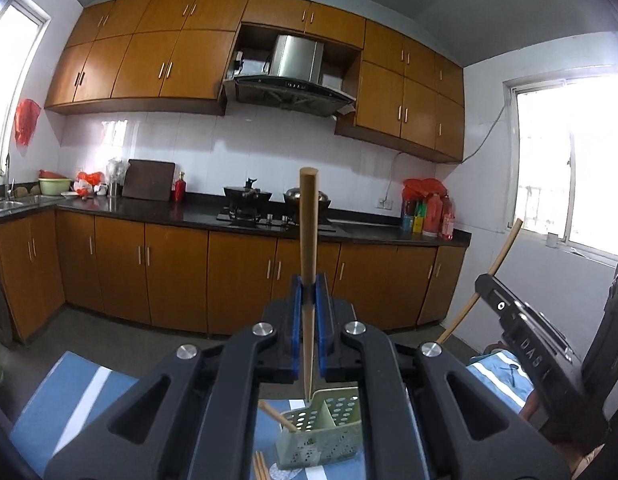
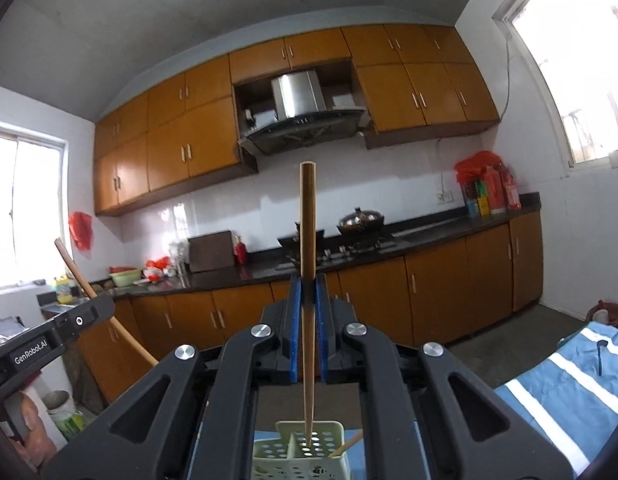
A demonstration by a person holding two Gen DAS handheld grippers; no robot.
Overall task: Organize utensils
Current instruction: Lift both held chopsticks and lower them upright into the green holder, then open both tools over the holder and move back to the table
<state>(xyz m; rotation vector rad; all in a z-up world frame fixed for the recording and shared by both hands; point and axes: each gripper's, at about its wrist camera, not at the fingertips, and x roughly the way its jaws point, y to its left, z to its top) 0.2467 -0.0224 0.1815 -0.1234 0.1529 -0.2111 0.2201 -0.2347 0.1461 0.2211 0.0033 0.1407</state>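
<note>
**Two chopsticks held upright above the holder**

The left tongs (image 1: 309, 292) are clamped on one chopstick (image 1: 308, 216), and the right tongs (image 2: 309, 292) on a second chopstick (image 2: 307, 216); each thin tip hangs over the pale perforated holder (image 2: 329, 438) on the blue striped desk (image 1: 61, 396). The sticks look light, stiff and smooth, so I judge they can slip or swing between the pads. A hold near the middle, as here, seems best for aiming the tip into a compartment.

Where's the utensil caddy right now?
Low centre in both wrist views: the perforated caddy sits on the blue striped cloth, just below the chopstick tips.
</note>
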